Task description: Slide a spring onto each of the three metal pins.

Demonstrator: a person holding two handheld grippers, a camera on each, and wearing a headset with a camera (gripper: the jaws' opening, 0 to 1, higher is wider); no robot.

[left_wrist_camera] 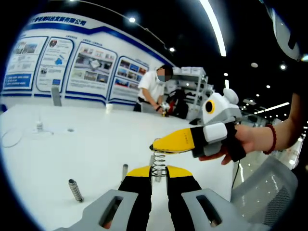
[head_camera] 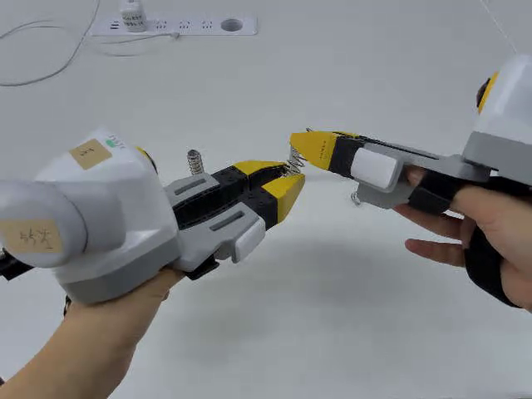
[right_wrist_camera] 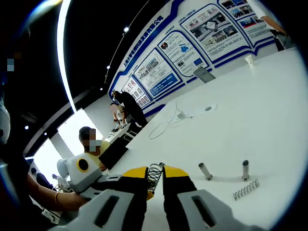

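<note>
Spring (left_wrist_camera: 158, 163), one: pinched by left gripper (head_camera: 289, 174) and right gripper (head_camera: 298, 143) together. I'd free one, align coil with bare pin (left_wrist_camera: 124, 171).

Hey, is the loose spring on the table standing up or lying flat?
Lying flat: the loose spring rests on its side on the white table, beside an upright pin.

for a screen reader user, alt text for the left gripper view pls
The left claw pinches a spring while the right claw, held in a hand, meets its top. A spring-covered pin and a bare pin stand on the white table.
</note>
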